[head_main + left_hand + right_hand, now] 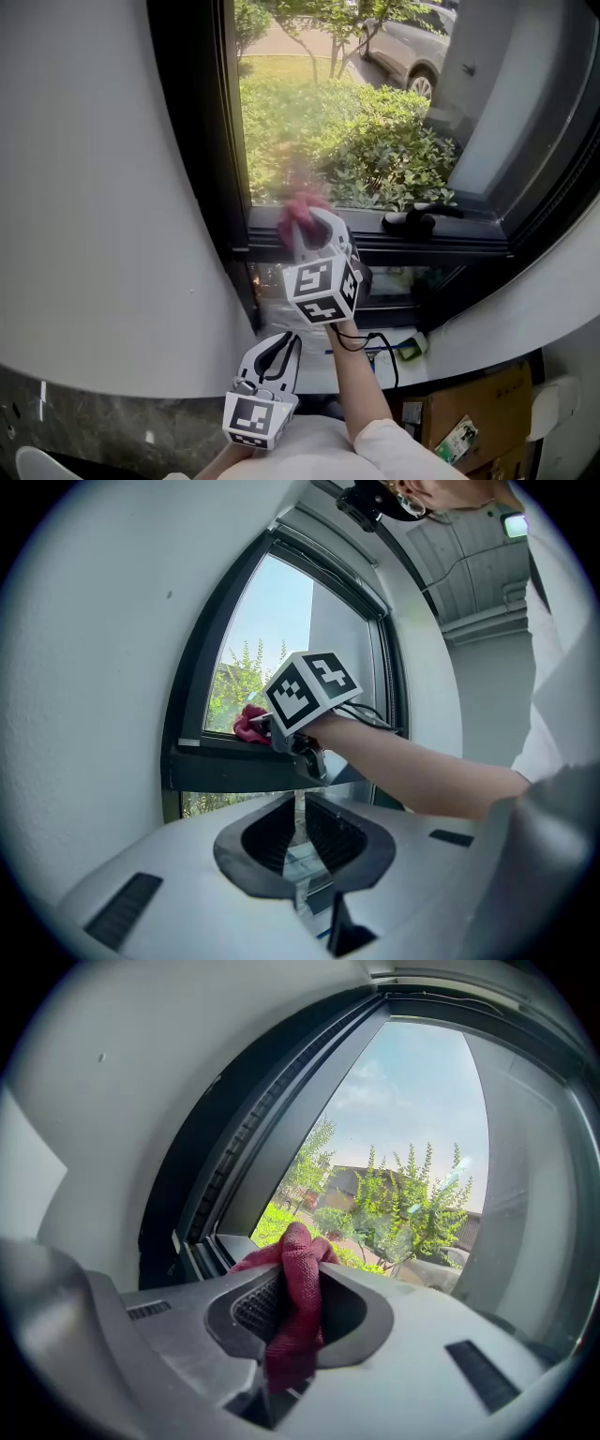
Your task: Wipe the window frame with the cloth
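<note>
Cloth [298, 1283], red and bunched, is pinched in the right claw [300, 1265], whose jaws close on its folds. It sits against the lower rail of the dark window frame [230, 141], near that frame's left upright. The person's forearm [361, 384] reaches up to the frame from below. The left claw [279, 345] hangs well below the frame's lower rail, beside the forearm, its jaws drawn to a narrow slit with nothing between them. A black handle [422, 221] lies along the same rail, to the right of the cloth. Beyond the frame's glass stand green shrubs [394, 150] and a parked silver car [412, 47]. A white wall [94, 187] curves away left of the frame.
</note>
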A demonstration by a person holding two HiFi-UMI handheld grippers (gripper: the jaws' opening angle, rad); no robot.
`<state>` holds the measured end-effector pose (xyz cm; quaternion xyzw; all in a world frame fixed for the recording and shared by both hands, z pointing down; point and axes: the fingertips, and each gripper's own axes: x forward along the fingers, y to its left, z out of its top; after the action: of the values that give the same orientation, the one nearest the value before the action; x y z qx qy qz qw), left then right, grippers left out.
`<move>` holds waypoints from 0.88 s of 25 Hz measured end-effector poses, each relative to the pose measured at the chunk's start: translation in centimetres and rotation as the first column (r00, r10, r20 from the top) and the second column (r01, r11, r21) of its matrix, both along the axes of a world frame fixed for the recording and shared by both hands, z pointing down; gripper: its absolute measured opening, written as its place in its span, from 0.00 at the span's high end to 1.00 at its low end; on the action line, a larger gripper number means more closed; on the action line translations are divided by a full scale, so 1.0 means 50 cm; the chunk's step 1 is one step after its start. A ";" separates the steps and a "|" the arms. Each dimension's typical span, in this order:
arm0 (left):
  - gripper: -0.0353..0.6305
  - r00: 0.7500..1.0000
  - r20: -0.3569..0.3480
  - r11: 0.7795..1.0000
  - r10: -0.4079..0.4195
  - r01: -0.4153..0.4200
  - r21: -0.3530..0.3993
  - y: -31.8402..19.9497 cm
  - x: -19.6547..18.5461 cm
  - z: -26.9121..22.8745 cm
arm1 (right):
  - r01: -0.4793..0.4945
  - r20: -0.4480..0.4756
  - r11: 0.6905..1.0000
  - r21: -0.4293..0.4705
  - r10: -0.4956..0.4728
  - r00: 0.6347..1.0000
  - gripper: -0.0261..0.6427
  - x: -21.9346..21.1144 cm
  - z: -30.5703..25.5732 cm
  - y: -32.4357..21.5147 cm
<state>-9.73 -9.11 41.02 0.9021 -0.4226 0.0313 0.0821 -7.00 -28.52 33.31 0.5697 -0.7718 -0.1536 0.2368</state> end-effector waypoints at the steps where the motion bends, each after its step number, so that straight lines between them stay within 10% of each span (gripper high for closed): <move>1: 0.88 1.000 0.000 1.000 0.001 -0.001 -0.001 0.000 0.000 -0.001 | 0.000 0.001 1.000 -0.001 0.000 1.000 0.85 0.001 0.000 0.000; 22: 0.88 1.000 0.008 1.000 -0.012 0.012 -0.001 -0.004 -0.001 0.006 | -0.015 0.010 1.000 -0.010 0.015 1.000 0.85 0.023 -0.002 0.002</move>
<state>-9.79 -9.31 41.34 0.8993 -0.4282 0.0348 0.0812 -5.86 -28.41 33.21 0.5750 -0.7695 -0.1451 0.2370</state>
